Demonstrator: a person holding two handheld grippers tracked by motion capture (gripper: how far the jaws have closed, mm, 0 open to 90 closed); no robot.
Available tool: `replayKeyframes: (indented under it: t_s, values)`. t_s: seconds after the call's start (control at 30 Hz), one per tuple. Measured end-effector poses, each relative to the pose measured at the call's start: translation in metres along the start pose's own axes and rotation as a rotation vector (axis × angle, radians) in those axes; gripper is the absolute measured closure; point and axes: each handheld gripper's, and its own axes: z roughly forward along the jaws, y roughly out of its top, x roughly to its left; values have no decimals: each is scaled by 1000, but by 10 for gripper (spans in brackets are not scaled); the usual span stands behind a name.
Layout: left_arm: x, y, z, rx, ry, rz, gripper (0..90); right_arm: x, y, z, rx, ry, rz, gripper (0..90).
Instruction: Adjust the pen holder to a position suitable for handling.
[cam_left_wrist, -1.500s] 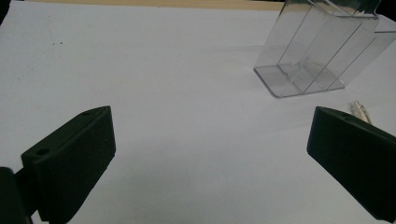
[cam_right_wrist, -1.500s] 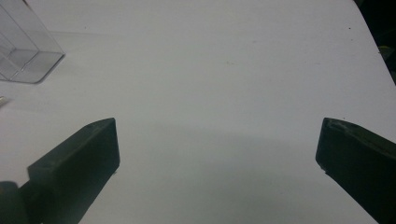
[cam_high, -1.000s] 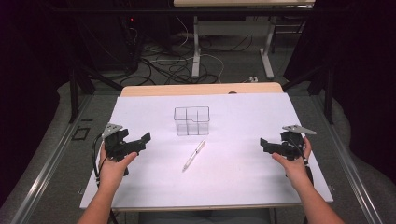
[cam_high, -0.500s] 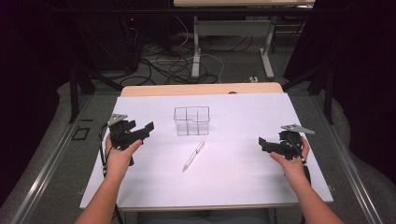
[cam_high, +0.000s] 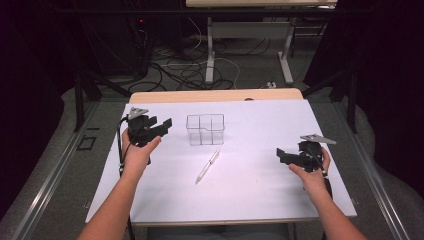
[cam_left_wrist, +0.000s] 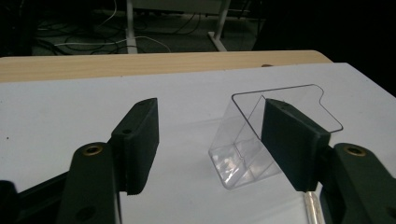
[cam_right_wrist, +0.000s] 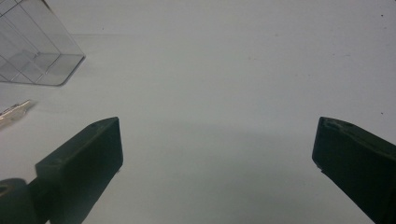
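Observation:
A clear plastic box with compartments (cam_high: 205, 129) stands near the middle of the white table (cam_high: 250, 190). A silver pen (cam_high: 207, 166) lies in front of it, slanted. My left gripper (cam_high: 161, 126) is held up at the box's left, open, jaws pointing toward the box; in the left gripper view the box (cam_left_wrist: 261, 140) sits partly behind the right jaw. My right gripper (cam_high: 281, 155) hovers at the table's right side, open, nothing between its jaws. The right gripper view catches the box corner (cam_right_wrist: 32, 51) and the pen tip (cam_right_wrist: 14, 112) at the left edge.
A wooden strip (cam_high: 215, 95) runs along the table's far edge. Beyond it, cables (cam_high: 195, 65) lie on the floor around a white desk frame (cam_high: 210, 55). A metal rail (cam_high: 45, 190) runs along the floor at the left.
My left gripper has moved forward and rightward toward the clear box. The right gripper has stayed nearly in place.

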Motion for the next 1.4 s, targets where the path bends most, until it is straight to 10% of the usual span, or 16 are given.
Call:
replayKeyframes:
  t_s: [0.83,1.4]
  values:
    - [-19,22,51,107,92,-25,448,-1,-2,4,26,24,26,49]
    - [-26,5,72,181,59,-21,708,0,-4,7,37,32,20,61]
